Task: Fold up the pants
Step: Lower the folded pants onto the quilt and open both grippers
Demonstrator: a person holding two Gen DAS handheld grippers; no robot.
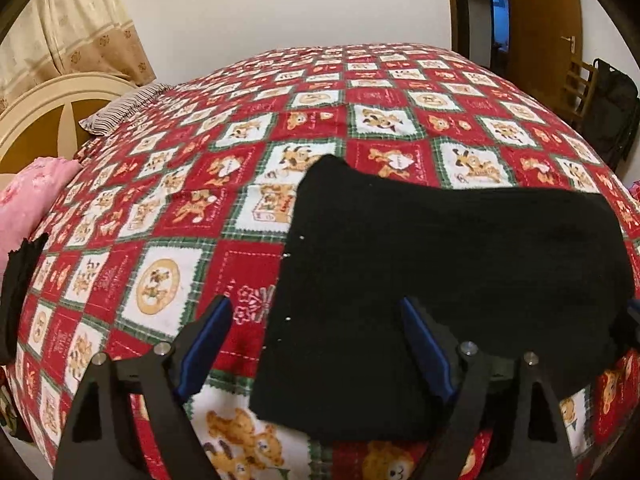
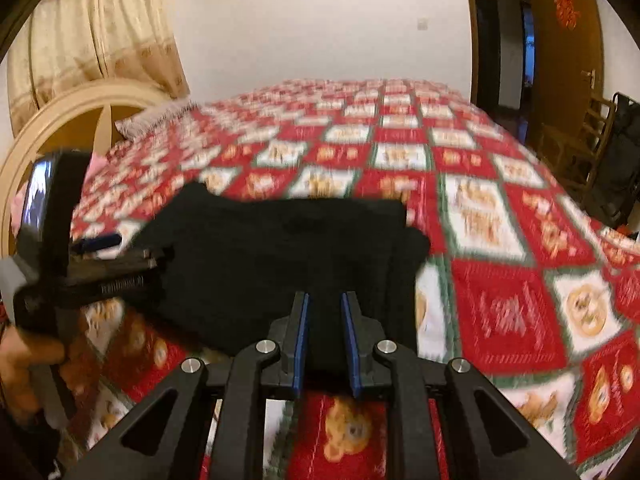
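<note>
Left gripper [image 1: 316, 312] open wide over the near-left corner of the folded black pants [image 1: 440, 264], pads clear of cloth. Right gripper [image 2: 325, 312] nearly closed with a narrow gap, low over the pants' near edge; cannot tell if it pinches fabric, view blurred. Pants lie flat near the bed's near edge on the red checked quilt [image 1: 248, 152]. A hand [image 2: 20, 364] holds the left gripper at the right view's left edge. Pink pillow [image 1: 28, 200] and striped pillow [image 1: 120, 112] by the headboard [image 1: 44, 108]. Curtain [image 1: 72, 20], door [image 1: 540, 32] and chair [image 1: 580, 84] sit beyond.
</note>
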